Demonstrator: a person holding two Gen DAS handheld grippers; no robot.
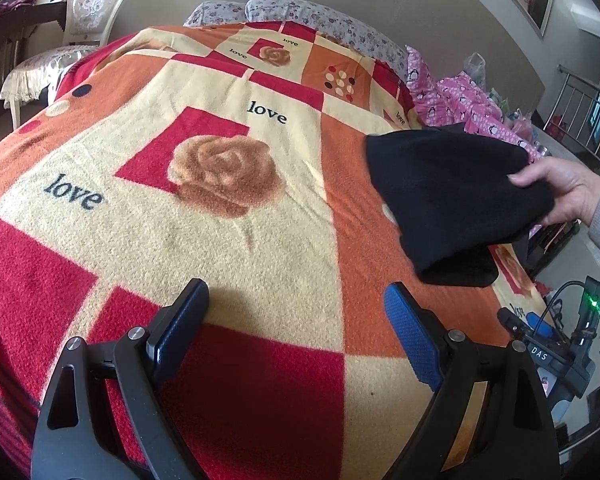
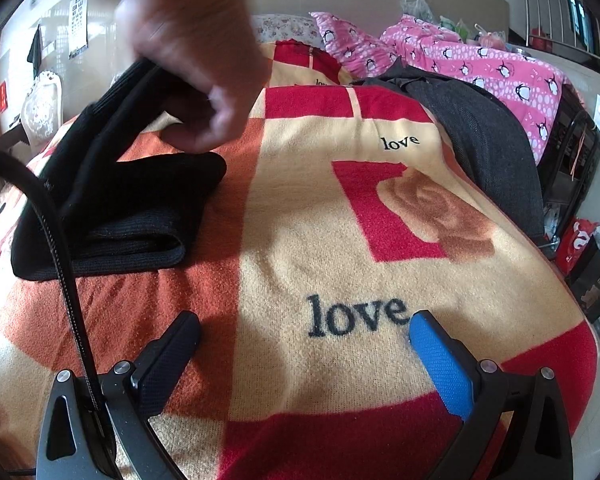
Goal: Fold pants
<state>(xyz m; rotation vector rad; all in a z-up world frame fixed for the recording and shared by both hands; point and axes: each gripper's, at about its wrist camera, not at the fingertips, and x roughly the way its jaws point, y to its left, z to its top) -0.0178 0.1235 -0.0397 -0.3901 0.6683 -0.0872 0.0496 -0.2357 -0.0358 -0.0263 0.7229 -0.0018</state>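
A folded pair of black pants [image 1: 452, 196] is held by a bare hand [image 1: 560, 192] just above the right part of the bed; its lower end touches the blanket. It also shows in the right wrist view [image 2: 112, 208] at the left, with the hand [image 2: 196, 60] above it. My left gripper [image 1: 296, 300] is open and empty over the blanket, left of and nearer than the pants. My right gripper [image 2: 304, 332] is open and empty, right of and nearer than the pants.
The bed is covered by a red, orange and cream "love" blanket [image 1: 204, 216]. A dark grey garment [image 2: 488, 148] and pink penguin bedding [image 2: 480, 64] lie at the bed's far right. A white chair [image 1: 88, 20] stands far left. A black cable [image 2: 60, 248] crosses the right wrist view.
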